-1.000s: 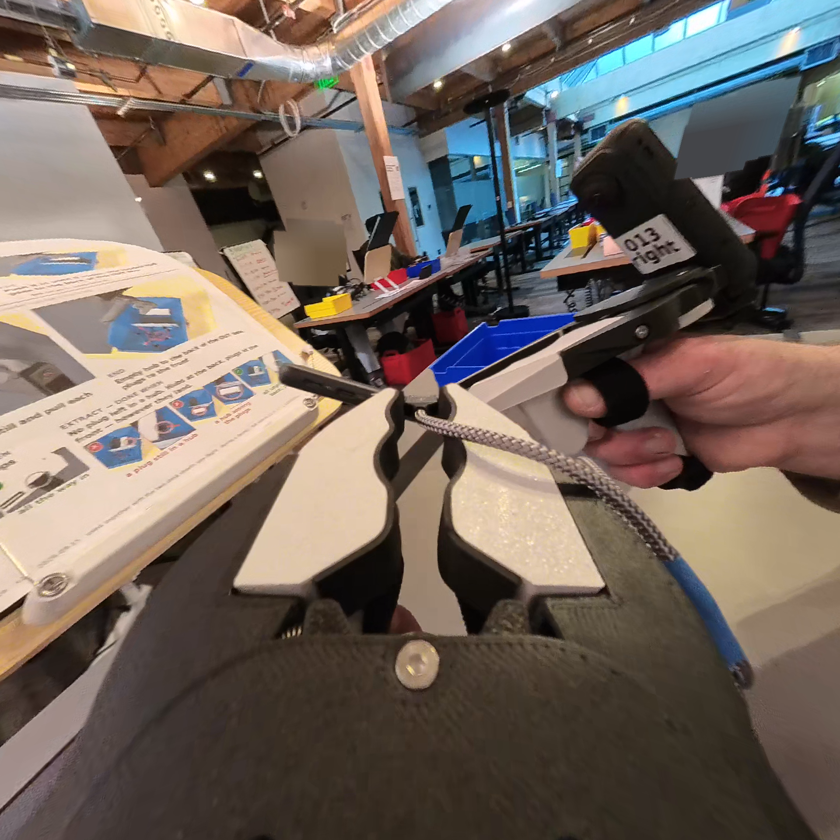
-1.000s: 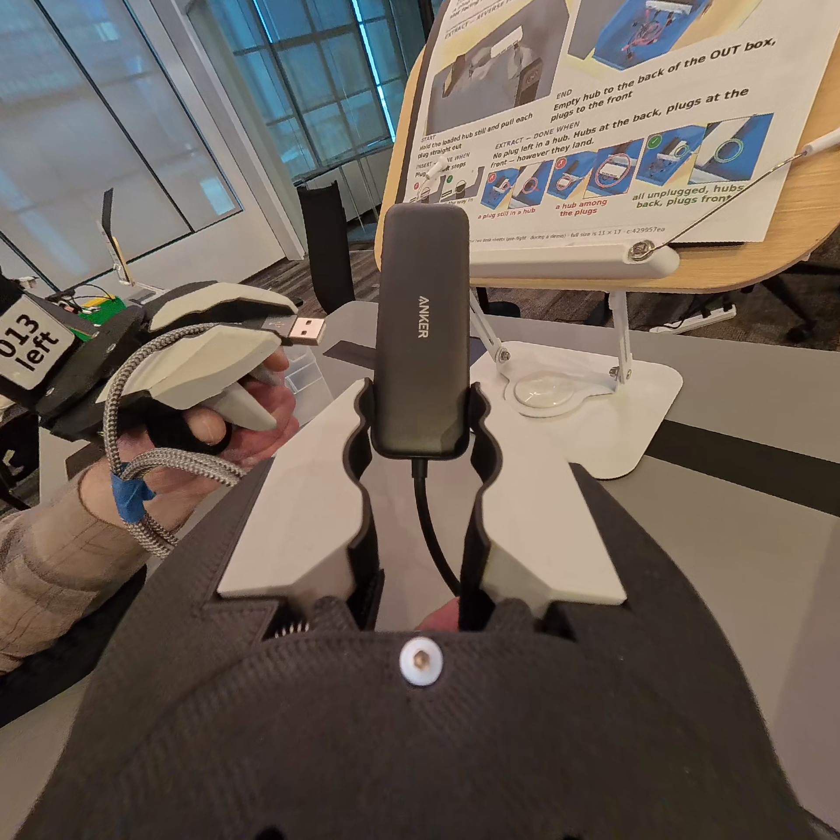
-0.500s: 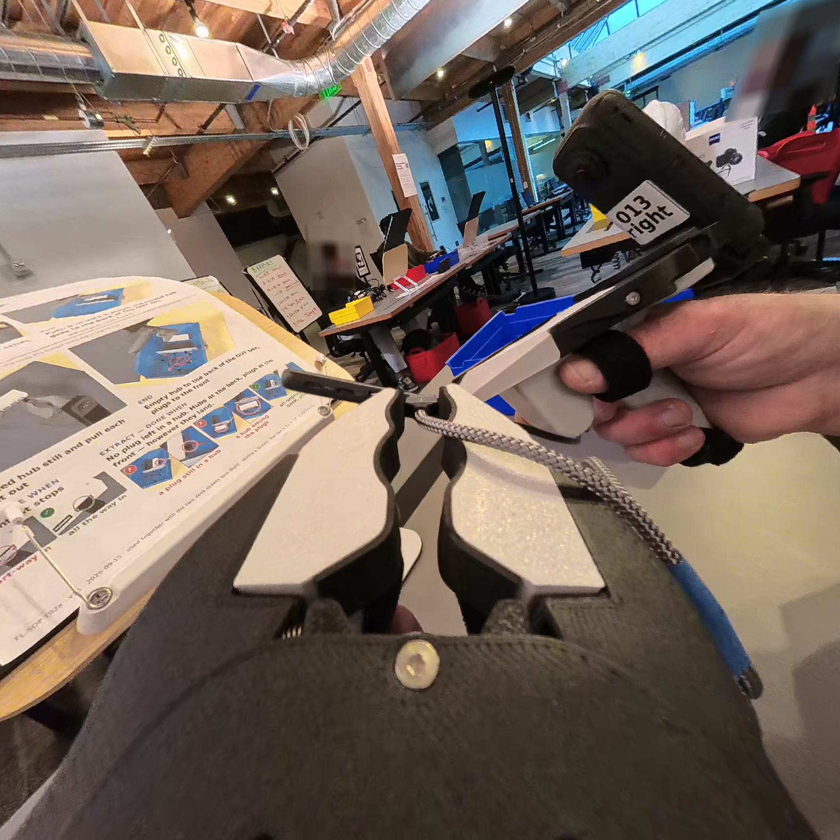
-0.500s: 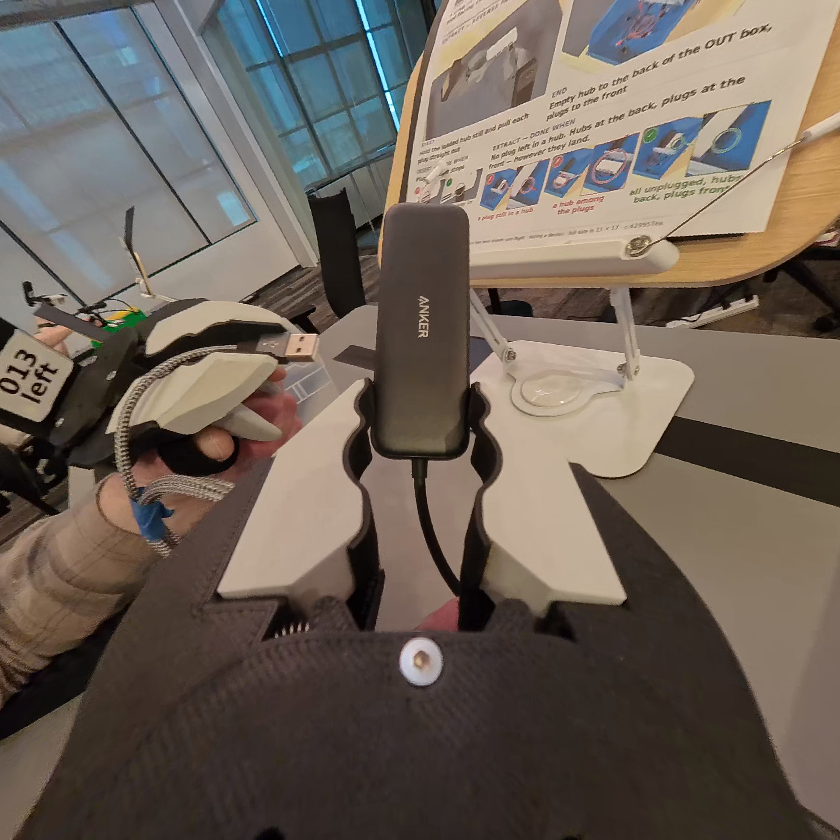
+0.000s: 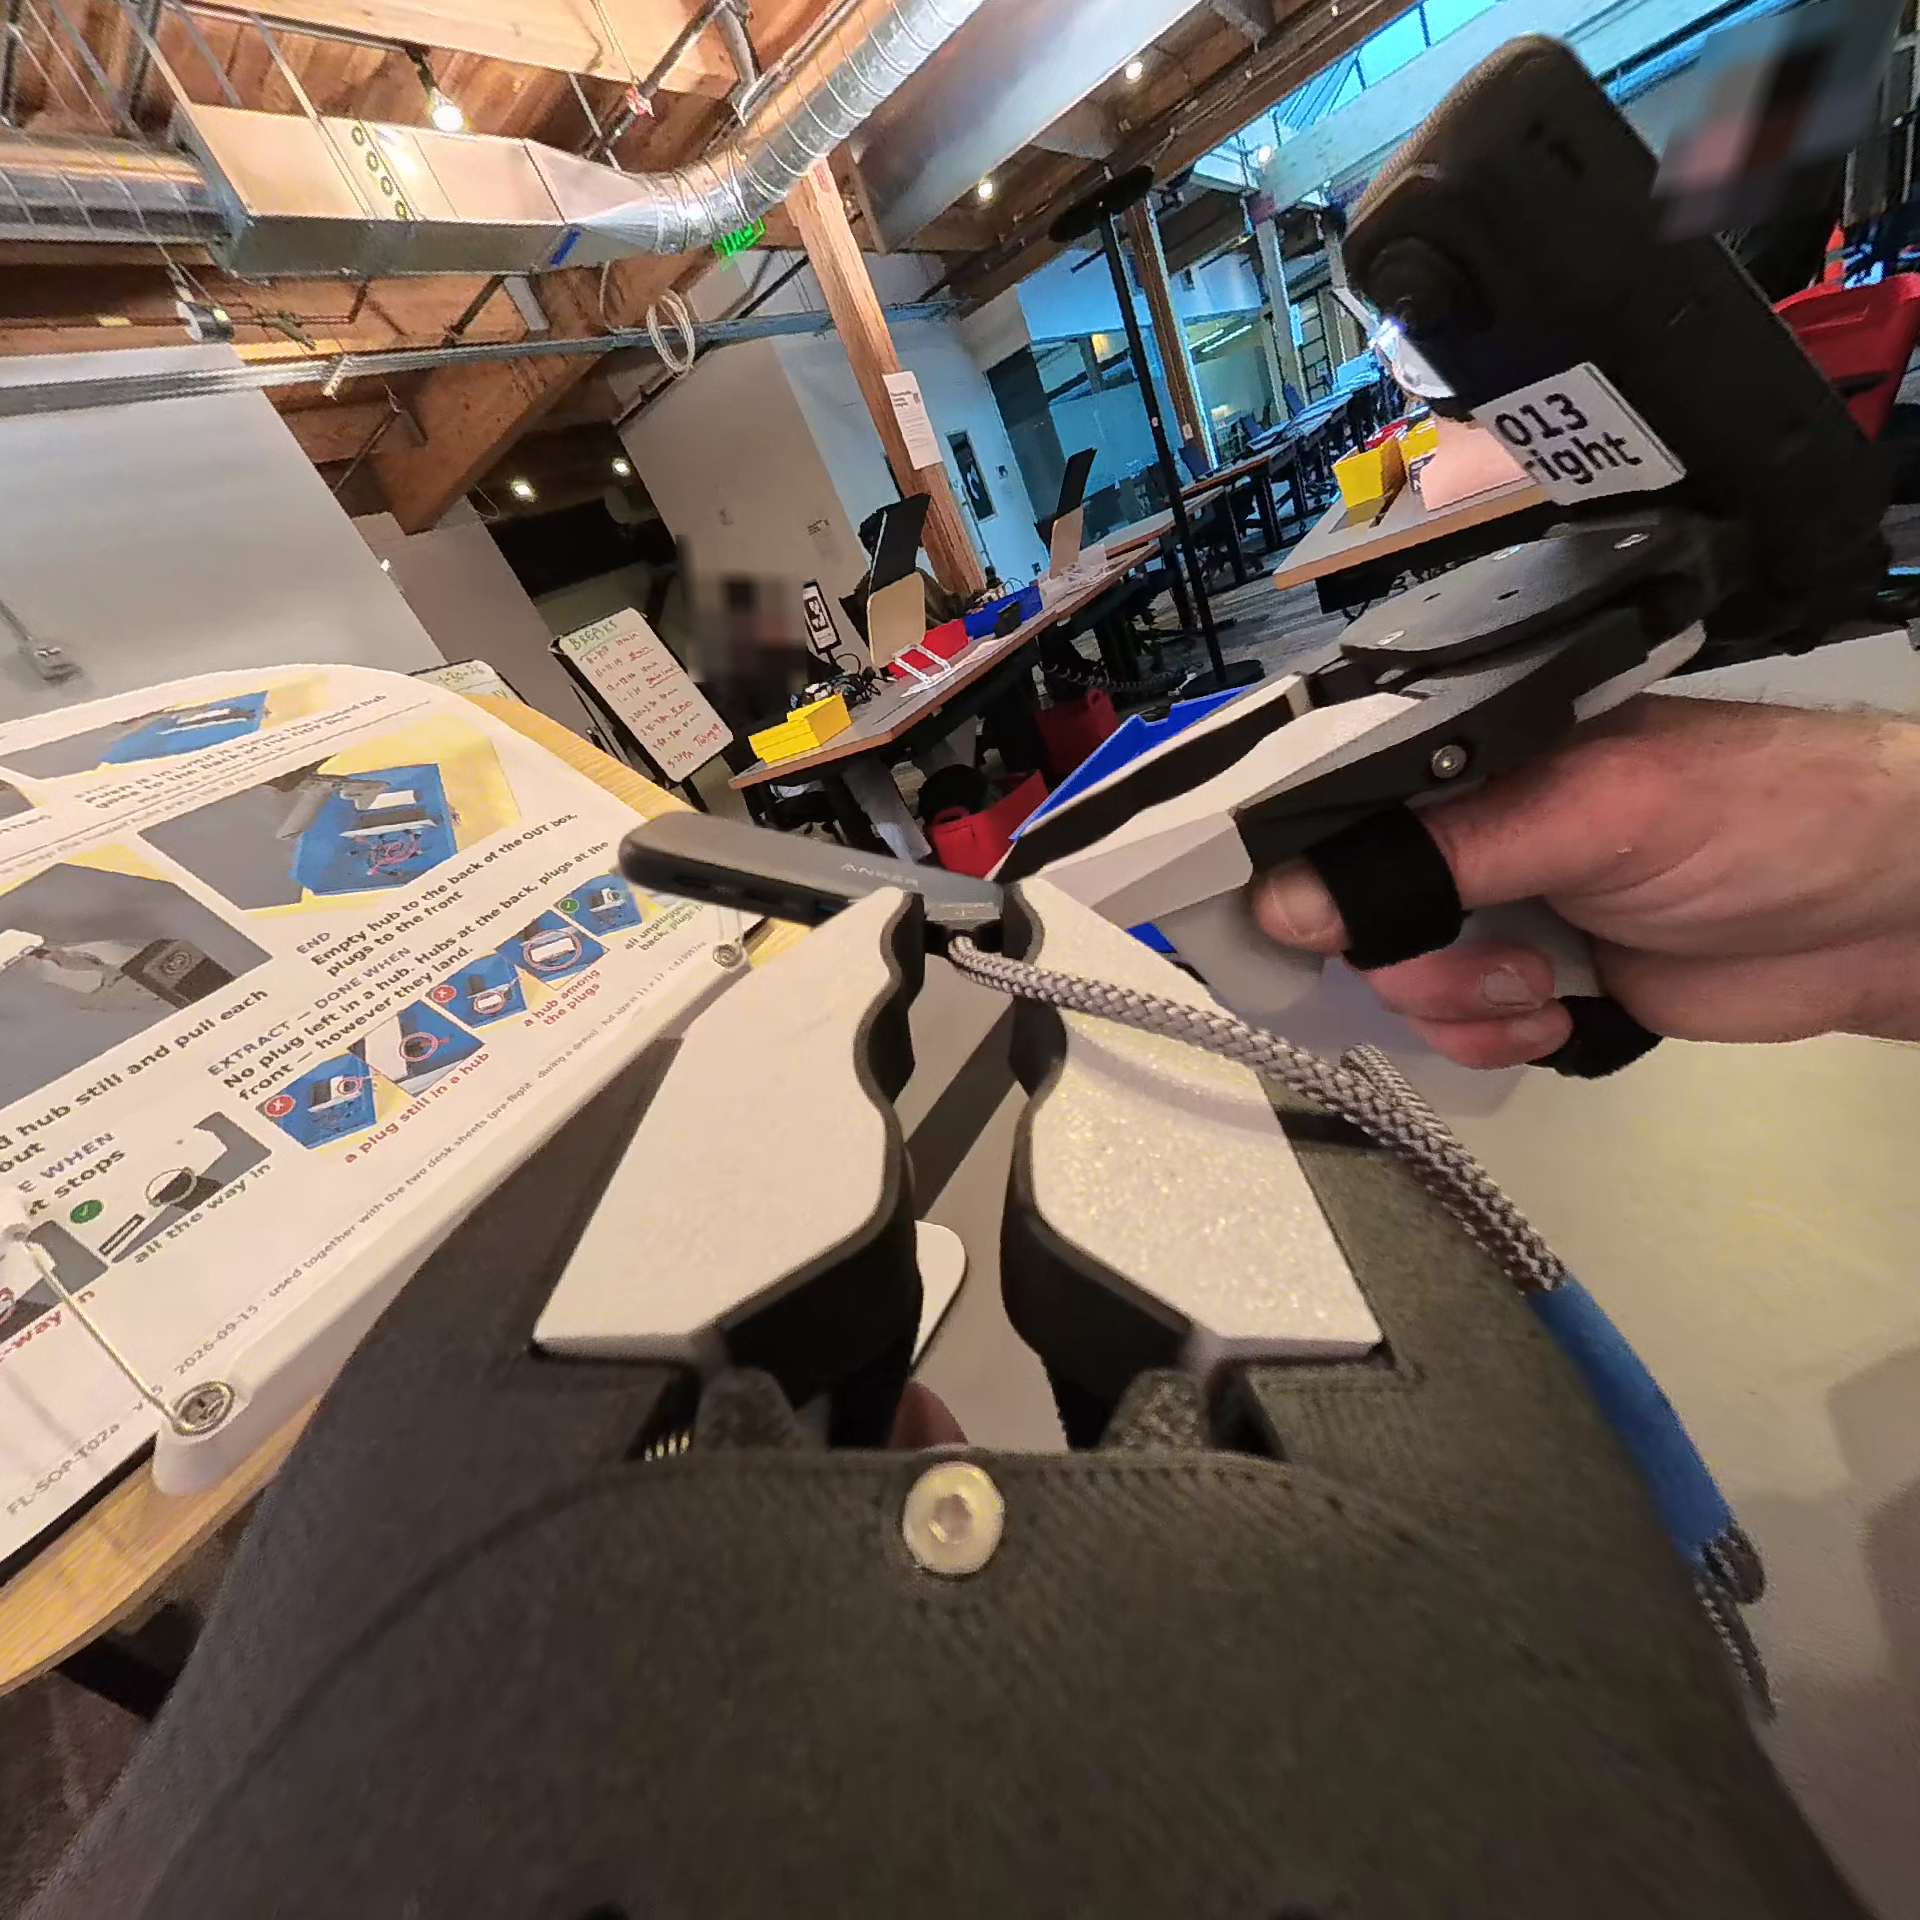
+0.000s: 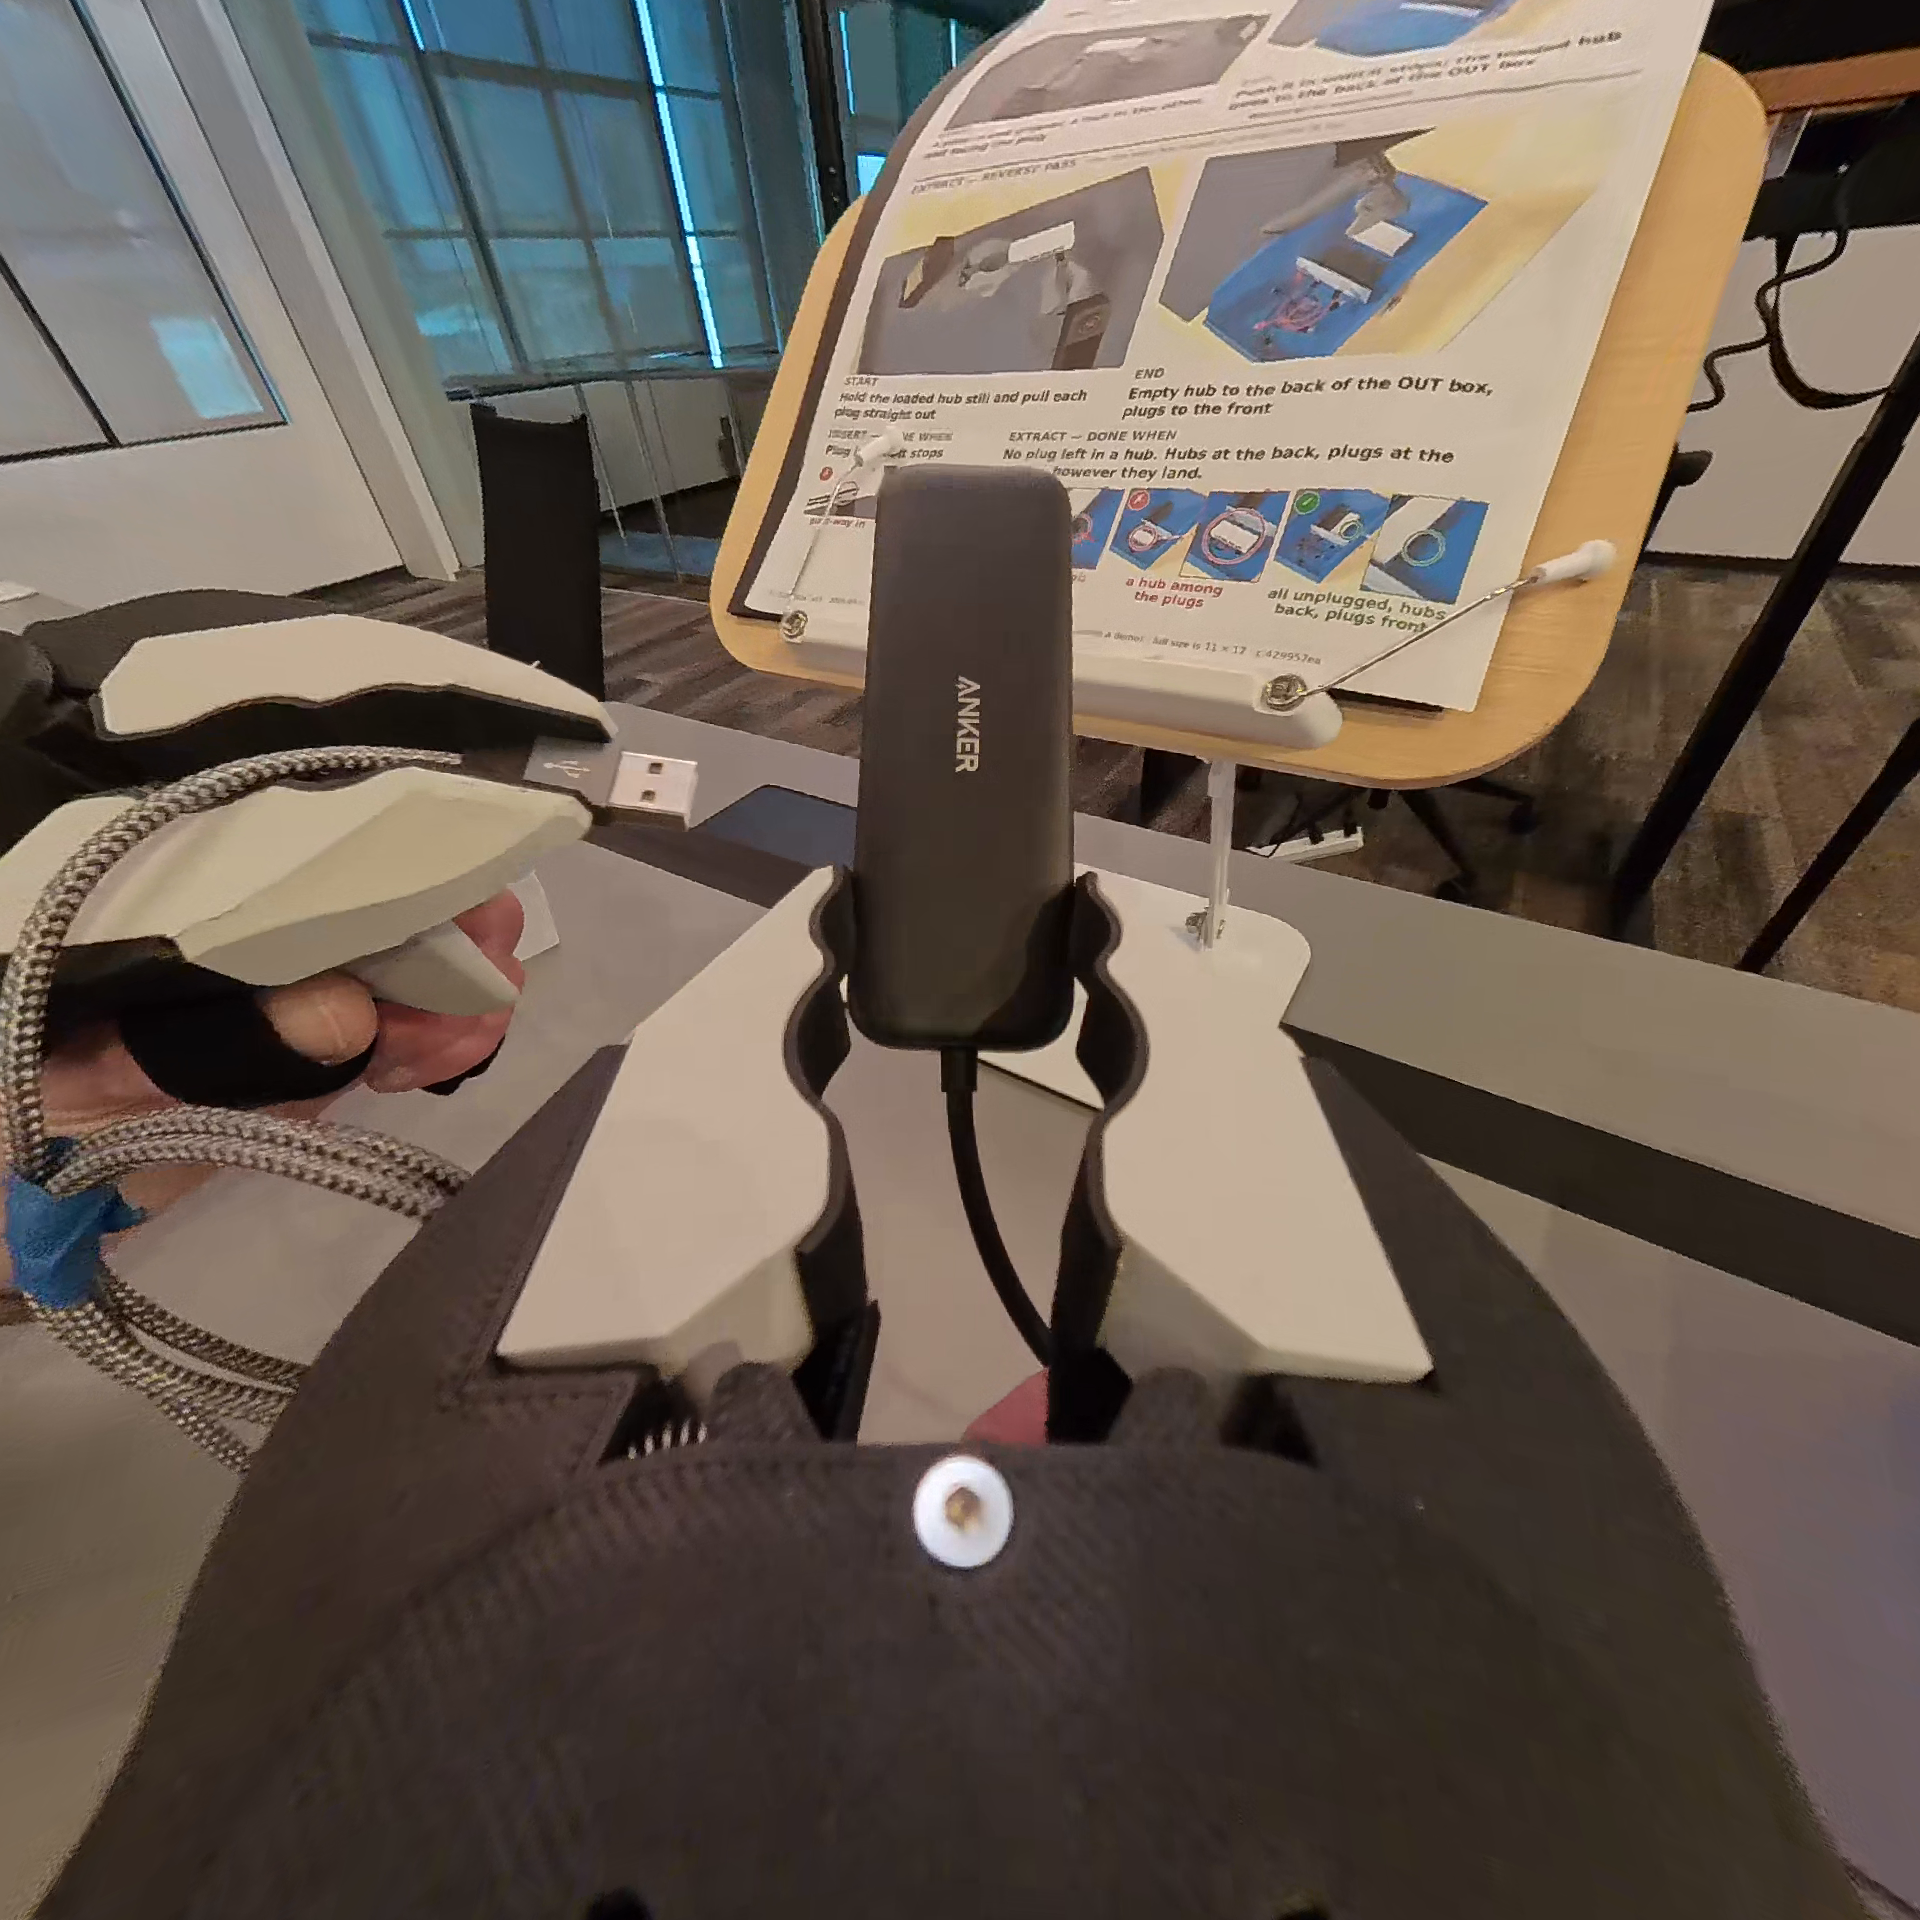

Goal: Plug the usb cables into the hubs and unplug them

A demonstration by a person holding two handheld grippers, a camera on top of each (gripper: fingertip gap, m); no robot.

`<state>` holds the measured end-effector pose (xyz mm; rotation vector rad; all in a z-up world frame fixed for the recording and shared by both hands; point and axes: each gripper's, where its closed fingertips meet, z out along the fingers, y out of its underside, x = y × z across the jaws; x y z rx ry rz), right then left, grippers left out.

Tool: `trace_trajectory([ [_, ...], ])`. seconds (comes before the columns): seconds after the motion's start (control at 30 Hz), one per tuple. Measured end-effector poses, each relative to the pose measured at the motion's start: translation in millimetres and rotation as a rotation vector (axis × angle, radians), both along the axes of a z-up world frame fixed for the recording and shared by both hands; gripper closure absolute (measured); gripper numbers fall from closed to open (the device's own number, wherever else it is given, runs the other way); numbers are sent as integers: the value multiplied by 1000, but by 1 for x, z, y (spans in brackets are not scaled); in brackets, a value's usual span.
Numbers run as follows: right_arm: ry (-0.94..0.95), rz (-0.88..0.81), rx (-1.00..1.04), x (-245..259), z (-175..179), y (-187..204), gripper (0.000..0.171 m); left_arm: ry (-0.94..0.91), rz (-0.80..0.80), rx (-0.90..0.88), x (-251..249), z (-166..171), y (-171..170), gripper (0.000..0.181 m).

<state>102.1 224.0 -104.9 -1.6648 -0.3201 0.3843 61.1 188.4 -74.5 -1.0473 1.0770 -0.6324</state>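
Jaws of the right gripper [image 6: 961, 940] are clamping the slim black rectangular hub [image 6: 961, 748] upright; the left gripper [image 6: 582, 769], beside the hub, is pinching the braided grey cable's silver plug [image 6: 652, 790], probably lining up insertion, needing port alignment.

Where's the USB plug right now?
In the right wrist view, the USB plug sits at left, held in the left tongs, its metal tip pointing at the side of the black hub in the right tongs, not touching it.
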Motion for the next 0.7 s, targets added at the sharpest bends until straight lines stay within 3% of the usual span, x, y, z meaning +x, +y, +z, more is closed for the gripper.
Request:
trace_trajectory([
  [0.23, 23, 37, -17, -10, -1, -3, 132, 13, 11, 49, -1, 1, -2, 167],
  [0.7, 242, 188, -111, -16, 10, -12, 132, 23, 47, 61, -5, 6, 2, 167],
])
